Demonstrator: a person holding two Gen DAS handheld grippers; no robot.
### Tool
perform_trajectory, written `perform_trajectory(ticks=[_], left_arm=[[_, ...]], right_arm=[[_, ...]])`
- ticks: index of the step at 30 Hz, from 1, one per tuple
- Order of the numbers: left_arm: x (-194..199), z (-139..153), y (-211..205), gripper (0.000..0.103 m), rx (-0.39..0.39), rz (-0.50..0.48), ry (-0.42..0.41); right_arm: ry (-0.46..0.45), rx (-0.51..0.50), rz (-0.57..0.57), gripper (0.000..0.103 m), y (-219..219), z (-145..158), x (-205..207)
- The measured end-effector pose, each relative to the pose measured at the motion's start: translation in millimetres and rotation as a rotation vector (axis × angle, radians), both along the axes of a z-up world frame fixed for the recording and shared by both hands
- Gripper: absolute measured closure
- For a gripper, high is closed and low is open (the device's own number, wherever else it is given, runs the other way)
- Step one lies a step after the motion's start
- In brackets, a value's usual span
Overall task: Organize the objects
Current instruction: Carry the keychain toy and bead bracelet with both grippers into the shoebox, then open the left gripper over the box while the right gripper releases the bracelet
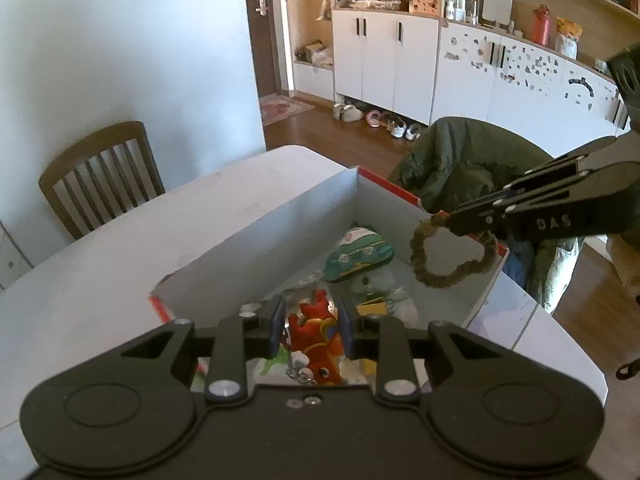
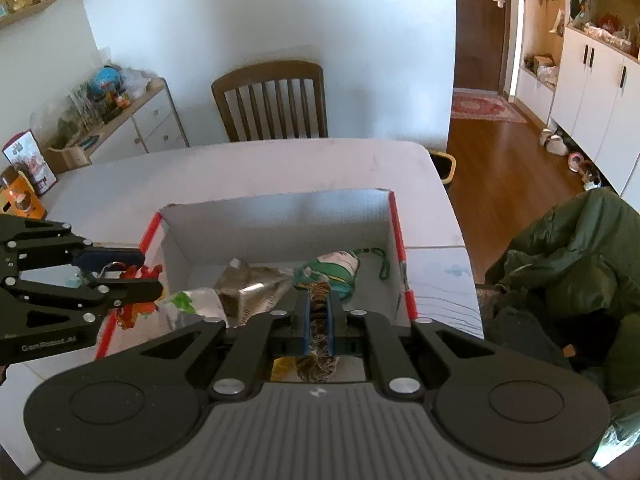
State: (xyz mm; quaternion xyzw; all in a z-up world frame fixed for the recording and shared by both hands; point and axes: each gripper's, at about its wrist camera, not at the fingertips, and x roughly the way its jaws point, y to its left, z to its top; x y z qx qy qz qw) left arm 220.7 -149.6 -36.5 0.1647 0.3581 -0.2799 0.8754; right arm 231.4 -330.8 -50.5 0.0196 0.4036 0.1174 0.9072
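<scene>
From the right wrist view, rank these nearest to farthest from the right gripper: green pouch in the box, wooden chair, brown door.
1. Green pouch: in the box, just beyond the right gripper, which is shut on the brown scrunchie.
2. Wooden chair: across the table, against the wall.
3. Brown door: far right, down the hallway.

The wall (image 2: 240, 20) was white. A brown chair (image 2: 272, 100) stood at twelve o'clock by the table (image 2: 280, 164). White cupboards (image 1: 384, 64) and a wood floor (image 2: 512, 160) were at two o'clock.
</scene>
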Motion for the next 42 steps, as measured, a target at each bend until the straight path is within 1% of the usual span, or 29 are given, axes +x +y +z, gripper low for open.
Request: perform_trajectory(ticks=[6, 12, 17, 26, 31, 36, 42], left_arm=[[13.4, -12.4, -23.2, 0.077, 0.023, -0.015, 0.022], [30.0, -31.0, -41.7, 0.077, 0.052, -0.011, 0.053], [42.3, -44.6, -52.6, 0.077, 0.082, -0.004, 0.066], [62.4, -65.1, -67.0, 0.077, 0.121, 0.008, 0.093], [70.1, -73.6, -73.1, 0.077, 0.133, 0.017, 0.117], [78.9, -82.1, -75.7, 0.077, 0.142, 0.029, 0.157], [83.5, -89.0, -76.4, 0.077, 0.152, 0.034, 0.19]], right_arm=[[0.029, -0.009, 0.019, 0.095, -8.1, -15.6, 6.5], [0.07, 0.011, 0.035, 0.095, -10.9, -33.5, 12.5], [0.114, 0.026, 0.082, 0.095, -8.9, -44.1, 14.3], [0.176, -0.018, 0.139, 0.095, 1.6, -68.1, 25.1], [0.185, -0.076, 0.164, 0.095, 8.1, -80.0, 28.7], [0.199, -0.084, 0.158, 0.095, 6.0, -86.2, 32.8], [0.195, -0.079, 0.157, 0.095, 3.5, -85.5, 32.6]])
